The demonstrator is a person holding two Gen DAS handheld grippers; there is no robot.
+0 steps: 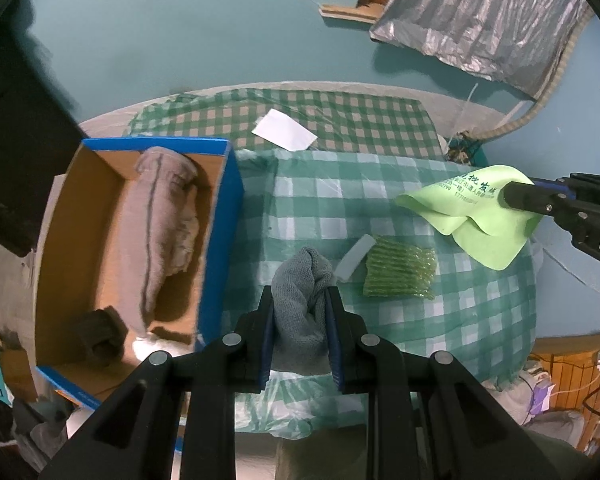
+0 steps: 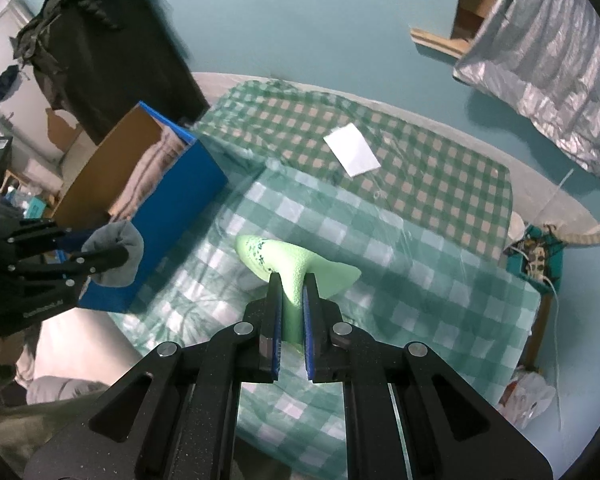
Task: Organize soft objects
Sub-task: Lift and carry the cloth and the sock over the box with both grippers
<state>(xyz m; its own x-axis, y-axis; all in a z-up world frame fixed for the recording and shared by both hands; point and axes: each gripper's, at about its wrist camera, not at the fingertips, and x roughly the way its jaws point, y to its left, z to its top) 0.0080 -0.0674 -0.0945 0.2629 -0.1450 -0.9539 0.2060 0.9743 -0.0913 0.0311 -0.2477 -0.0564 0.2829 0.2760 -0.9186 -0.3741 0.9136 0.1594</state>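
Gripping a grey sock (image 1: 300, 300), the left tool (image 1: 300, 300) is hanging above the checked cloth (image 1: 420, 340) covering the table, its two fingers pressing the bundle from either side so that the rounded end is sticking out forward. Meanwhile the right tool (image 2: 294, 304) is pinching a light green cloth (image 2: 284, 264) printed with dark characters, lifting it clear of the table while its loose corners are drooping to the sides.

The open blue box (image 1: 220, 208) is sitting to the left of the sock, near but not touching it, and a beige towel (image 1: 160, 220) and a dark bundle (image 1: 100, 332) are already lying inside. Its long axis is running away from the left tool, so a sideways move leftward over the blue wall looks like what the sock needs. The left tool is clearly the nearer one; the right is well apart from the box.

Lying untouched on the table are a green ribbed pouch (image 1: 398, 268) and a pale strip (image 1: 356, 258).
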